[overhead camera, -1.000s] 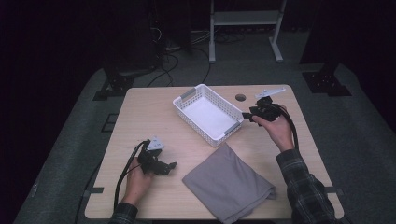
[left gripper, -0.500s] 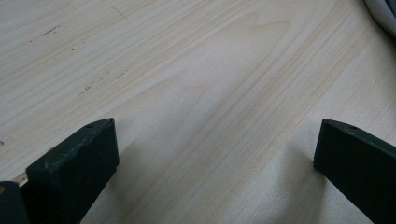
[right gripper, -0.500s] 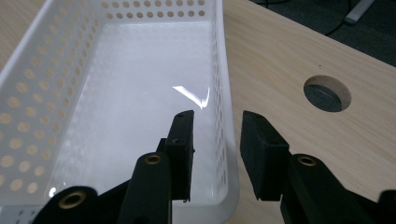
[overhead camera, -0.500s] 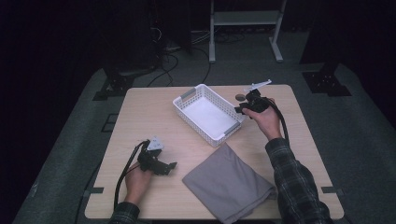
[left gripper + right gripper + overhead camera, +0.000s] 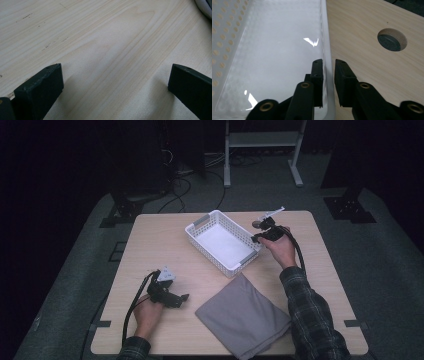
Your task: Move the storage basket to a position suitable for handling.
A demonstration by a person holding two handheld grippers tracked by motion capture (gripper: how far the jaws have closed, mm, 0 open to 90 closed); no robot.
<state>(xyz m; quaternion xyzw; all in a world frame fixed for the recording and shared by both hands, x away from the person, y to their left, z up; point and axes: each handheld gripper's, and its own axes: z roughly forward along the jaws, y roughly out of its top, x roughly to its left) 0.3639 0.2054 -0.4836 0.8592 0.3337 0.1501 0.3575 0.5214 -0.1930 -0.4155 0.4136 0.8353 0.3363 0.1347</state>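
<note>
A white perforated basket (image 5: 206, 252) stands empty and askew at the table's back middle. My right gripper (image 5: 256, 239) is at its right-hand end and straddles the end wall (image 5: 327, 45): one jaw inside, one outside. Its jaws have just been closing, and in the right gripper view (image 5: 329, 62) both pads touch the wall between them. A folded grey cloth (image 5: 245, 317) lies flat near the front edge. My left gripper (image 5: 181, 299) rests on the table at the front left, open, with bare wood between its jaws (image 5: 116, 72). The cloth's corner (image 5: 206, 6) lies just beyond it.
The wooden table (image 5: 165, 245) has a round cable hole (image 5: 392, 39) just behind the right gripper. Each gripper trails a black cable. Beyond the table are dark floor, cables and a white stand's legs (image 5: 260, 150).
The right hand has moved left and down from the table's back right to the basket's end wall, and its jaws have narrowed around that wall. The left hand has stayed put.
</note>
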